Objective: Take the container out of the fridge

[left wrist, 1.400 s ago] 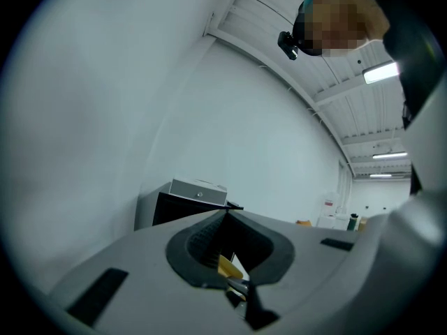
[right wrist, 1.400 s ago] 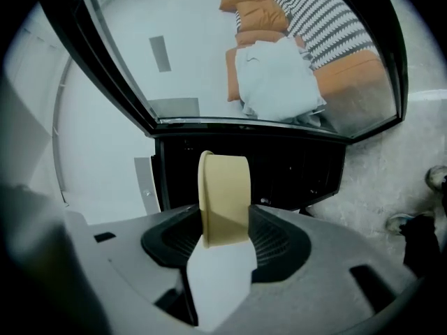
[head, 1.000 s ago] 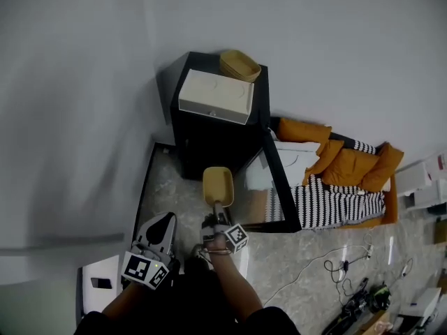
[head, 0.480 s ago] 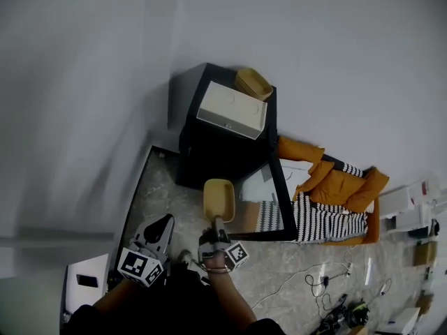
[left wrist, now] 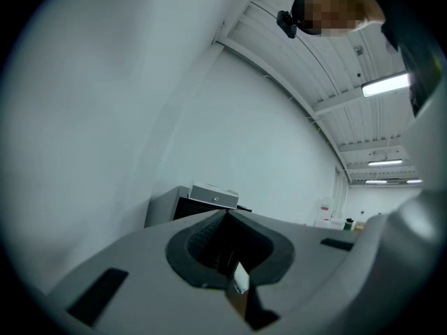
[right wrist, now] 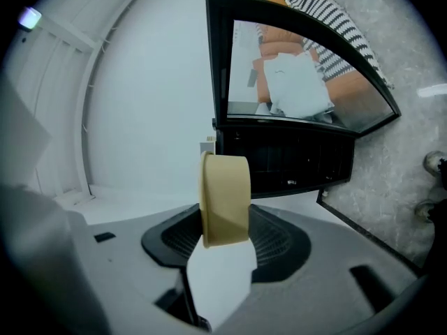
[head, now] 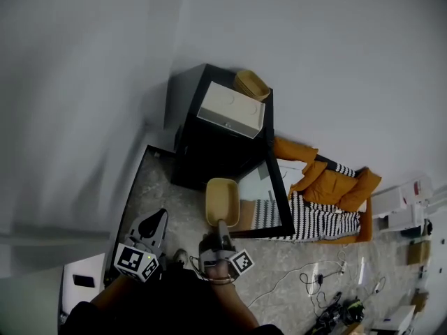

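Note:
My right gripper (head: 221, 225) is shut on a tan oval container (head: 222, 201), held out in front of the black fridge (head: 202, 149). The fridge's glass door (head: 269, 197) stands open to the right. In the right gripper view the container (right wrist: 225, 197) stands on edge between the jaws of the right gripper (right wrist: 223, 239), with the fridge (right wrist: 286, 155) behind it. My left gripper (head: 158, 219) hangs lower left of the fridge, away from it. Its jaws meet at the tips in the left gripper view (left wrist: 229, 217), with nothing between them.
A white box (head: 232, 110) and a tan basket (head: 251, 84) sit on top of the fridge. Orange cushions and a striped blanket (head: 328, 190) lie to the right. Cables (head: 314, 285) trail over the speckled floor. A wall stands behind the fridge.
The head view has swung, so the fridge appears shifted. The right gripper still holds the container in front of the open door; the left gripper sits a little lower and further left.

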{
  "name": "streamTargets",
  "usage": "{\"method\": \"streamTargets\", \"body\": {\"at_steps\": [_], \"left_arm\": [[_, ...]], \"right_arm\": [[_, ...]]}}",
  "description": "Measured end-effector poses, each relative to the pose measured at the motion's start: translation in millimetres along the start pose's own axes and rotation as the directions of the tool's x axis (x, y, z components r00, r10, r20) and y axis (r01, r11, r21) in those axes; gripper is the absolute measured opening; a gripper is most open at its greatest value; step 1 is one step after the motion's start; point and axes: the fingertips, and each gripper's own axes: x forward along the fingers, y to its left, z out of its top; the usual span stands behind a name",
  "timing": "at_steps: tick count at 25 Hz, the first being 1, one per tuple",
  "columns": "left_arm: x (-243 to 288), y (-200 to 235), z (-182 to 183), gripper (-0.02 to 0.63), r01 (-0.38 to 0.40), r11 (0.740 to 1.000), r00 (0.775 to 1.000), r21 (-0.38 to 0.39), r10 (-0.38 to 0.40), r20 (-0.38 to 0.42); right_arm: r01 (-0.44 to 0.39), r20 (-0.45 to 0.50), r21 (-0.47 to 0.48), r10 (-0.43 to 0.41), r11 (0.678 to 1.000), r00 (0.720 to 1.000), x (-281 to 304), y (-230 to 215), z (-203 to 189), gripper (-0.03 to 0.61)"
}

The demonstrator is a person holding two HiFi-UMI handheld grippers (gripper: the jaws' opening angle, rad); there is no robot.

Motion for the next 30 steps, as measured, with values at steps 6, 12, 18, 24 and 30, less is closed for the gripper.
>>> {"method": "streamTargets", "body": {"at_steps": [6, 12, 18, 24, 30], "left_arm": [[-8, 8, -9, 0.005, -0.018, 1.0, 1.0, -0.017, 0.017, -0.016], [-6, 3, -9, 0.005, -0.012, 1.0, 1.0, -0.021, 0.011, -0.021], [-2, 1, -8, 0.005, -0.005, 1.0, 1.0, -0.018, 0.005, -0.018], [2, 3, -6, 0.005, -0.009, 1.0, 1.0, -0.015, 0.008, -0.012], [3, 2, -2, 0.005, -0.009, 1.0, 1.0, -0.014, 0.009, -0.006]], "right_arm": [[-0.018, 0.016, 0.021, 0.018, 1.0, 1.0, -25, 21, -5, 0.196], [-0.025, 0.019, 0.03, 0.025, 0.999, 1.0, -37, 21, -13, 0.196], [-0.053, 0.003, 0.036, 0.053, 0.998, 0.999, -33, 23, -17, 0.195], [-0.071, -0.003, 0.009, 0.071, 0.997, 0.997, -28, 32, -15, 0.195], [-0.068, 0.003, 0.012, 0.068, 0.998, 0.998, -29, 31, -14, 0.195]]}}
